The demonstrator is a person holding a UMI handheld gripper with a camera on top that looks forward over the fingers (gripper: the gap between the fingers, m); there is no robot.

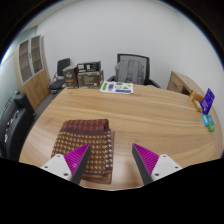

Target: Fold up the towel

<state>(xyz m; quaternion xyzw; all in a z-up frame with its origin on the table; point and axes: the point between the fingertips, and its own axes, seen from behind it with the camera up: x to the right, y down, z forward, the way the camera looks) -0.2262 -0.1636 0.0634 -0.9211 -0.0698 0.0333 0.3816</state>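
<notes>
Across the middle of the room stretched a broad, rounded counter [130, 115] of pale wood, and everything that mattered sat on its near part. Behind it stood a black office chair [132, 68], a light wooden cabinet [185, 83] off to the right and shelving with boxes [85, 74] to the left; all of these were well apart from the work and no hindrance.

On the near left of the counter lay the brown and red patterned towel [86, 145], a roughly rectangular cloth already lying flat, its long axis running away from the holder toward the far side. It lay low and to the left of the hand-held gripper [113, 160], whose fingers were spread wide with nothing between them but bare wood. The left magenta pad [75, 156] hung over the towel's near right part, though I could not tell whether it touched the cloth; the right pad [148, 157] stood clear over the counter.

I judged the next move to need a short shift left to take a near edge. Farther off, a green and white leaflet [117, 87] and a small purple box [207, 101] lay well out of the way.
</notes>
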